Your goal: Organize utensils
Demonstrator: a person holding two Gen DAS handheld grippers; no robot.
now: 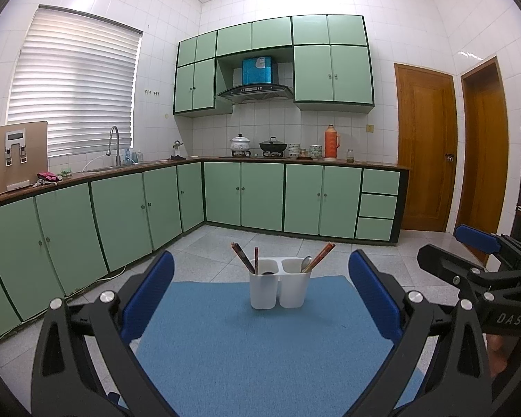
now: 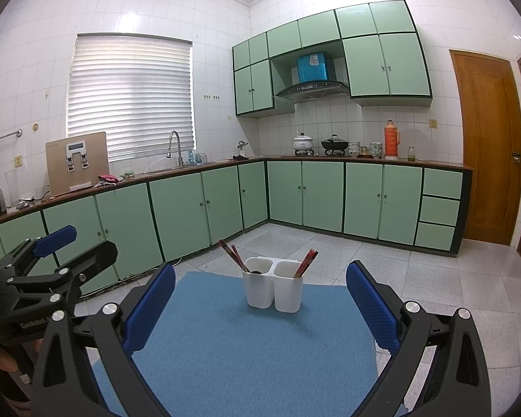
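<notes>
Blue mat point(image 1: 246, 347), white utensil holder point(image 1: 279, 290) upright

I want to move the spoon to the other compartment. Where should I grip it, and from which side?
Grip the spoon at its bowl end, the only part above the rim of the white holder. Come from above with the open left hand-held gripper, closing across the narrow neck. It leans beside the chopsticks, so approach from its left side.

Ahead of the blue, dimpled pads point(image 2: 149, 309) sits a white holder point(image 2: 273, 286) with reddish-brown chopsticks point(image 2: 305, 263) on a blue mat point(image 2: 246, 354); beyond, pale green cabinets point(image 2: 323, 196) with dark green trim, white wall tiles point(image 2: 128, 7).
</notes>
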